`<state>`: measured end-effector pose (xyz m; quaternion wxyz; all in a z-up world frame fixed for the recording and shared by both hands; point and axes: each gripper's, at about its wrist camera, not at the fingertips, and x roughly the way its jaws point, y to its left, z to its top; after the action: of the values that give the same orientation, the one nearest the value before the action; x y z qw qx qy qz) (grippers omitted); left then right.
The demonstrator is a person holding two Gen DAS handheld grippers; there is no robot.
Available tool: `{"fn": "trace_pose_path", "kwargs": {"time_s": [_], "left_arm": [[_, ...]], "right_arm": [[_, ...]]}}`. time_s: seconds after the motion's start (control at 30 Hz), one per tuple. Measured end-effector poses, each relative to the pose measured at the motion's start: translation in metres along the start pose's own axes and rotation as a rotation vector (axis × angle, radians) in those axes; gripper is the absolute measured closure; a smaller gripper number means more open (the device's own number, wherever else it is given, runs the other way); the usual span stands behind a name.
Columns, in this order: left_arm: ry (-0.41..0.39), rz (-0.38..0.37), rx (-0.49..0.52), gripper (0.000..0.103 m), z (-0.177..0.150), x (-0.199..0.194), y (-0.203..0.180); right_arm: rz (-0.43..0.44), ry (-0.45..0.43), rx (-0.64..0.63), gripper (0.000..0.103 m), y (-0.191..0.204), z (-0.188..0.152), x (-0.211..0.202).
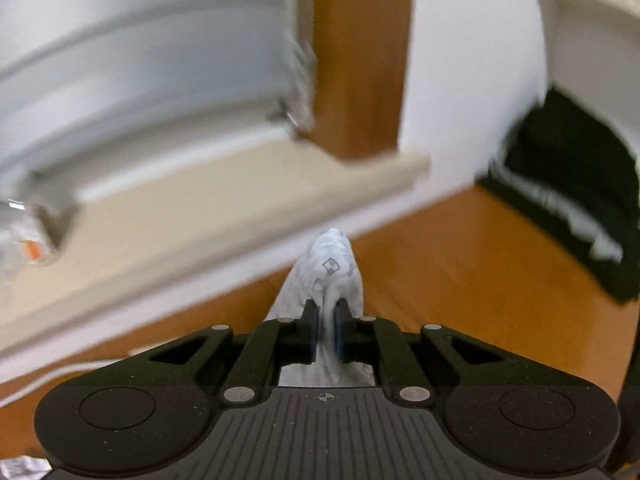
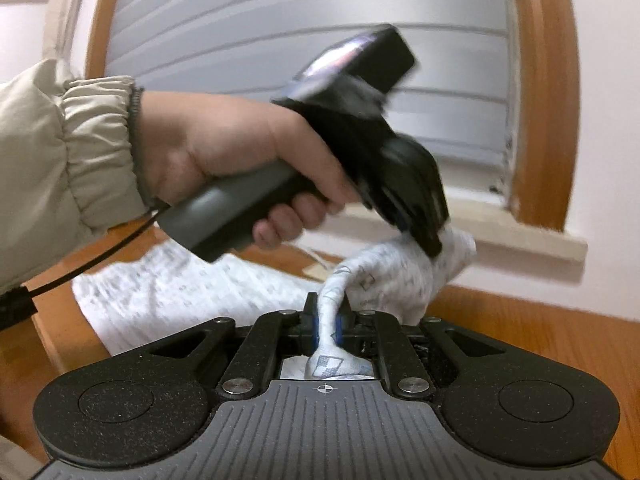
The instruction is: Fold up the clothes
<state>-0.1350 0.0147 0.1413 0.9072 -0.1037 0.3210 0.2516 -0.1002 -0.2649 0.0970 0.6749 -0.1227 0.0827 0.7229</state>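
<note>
Gripping one white printed garment point(image 2: 384, 280) at two places, both tongs hold it raised above the wooden counter point(image 2: 520, 332). The right tongs point(image 2: 327, 328) are clamped on a bunched edge of the cloth, which runs between the blue pads and out behind them. The left tongs point(image 1: 325, 330) are likewise closed on a fold that stands up in a peak just ahead of their tips. In the right wrist view the left tongs appear ahead and above, nose down into the cloth, held by the person's hand point(image 2: 224, 156) in a beige padded sleeve point(image 2: 60, 160). The garment stretches between the two grips; the rest trails down and to the left, onto the counter. Both views are blurred, which suggests fast movement.

As a judgement, the step in hand is carrying a held edge or pair of corners. Whether the cloth is being lifted to spread it or swung over to lay a fold cannot be settled, since the garment's outline is mostly hidden. Either way, the next move calls for keeping both grips firm and the cloth between them taut, and setting it down flat without creases.

A dark garment point(image 1: 572, 200) lies far to the right of the left tongs, against the white wall point(image 1: 472, 80). A window sill point(image 1: 200, 196) runs ahead of both tongs.
</note>
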Motion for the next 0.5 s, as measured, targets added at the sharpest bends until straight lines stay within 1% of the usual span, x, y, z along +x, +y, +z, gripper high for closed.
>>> {"fn": "trace_pose_path", "kwargs": {"time_s": [0.07,0.2,0.27,0.37,0.4,0.5], "left_arm": [[-0.049,-0.009,-0.060,0.094,-0.001,-0.033,0.025],[-0.109,-0.024,-0.186,0.094,-0.015,-0.088,0.075],[-0.145,-0.024,-0.251,0.094,-0.034,-0.111,0.102],[-0.194,-0.007,-0.339,0.094,-0.070,-0.145,0.140],[-0.204,-0.001,-0.361,0.094,-0.083,-0.156,0.153],[-0.199,0.028,-0.440,0.094,-0.122,-0.171,0.191]], "right_arm": [[0.034,-0.024,-0.016,0.094,0.013,0.013,0.003],[0.124,-0.047,-0.051,0.094,0.047,0.037,0.017],[0.175,-0.045,-0.075,0.094,0.070,0.046,0.029],[0.243,-0.027,-0.109,0.094,0.108,0.051,0.048],[0.257,-0.016,-0.114,0.094,0.115,0.049,0.053],[0.291,0.019,-0.121,0.094,0.131,0.041,0.067]]}}
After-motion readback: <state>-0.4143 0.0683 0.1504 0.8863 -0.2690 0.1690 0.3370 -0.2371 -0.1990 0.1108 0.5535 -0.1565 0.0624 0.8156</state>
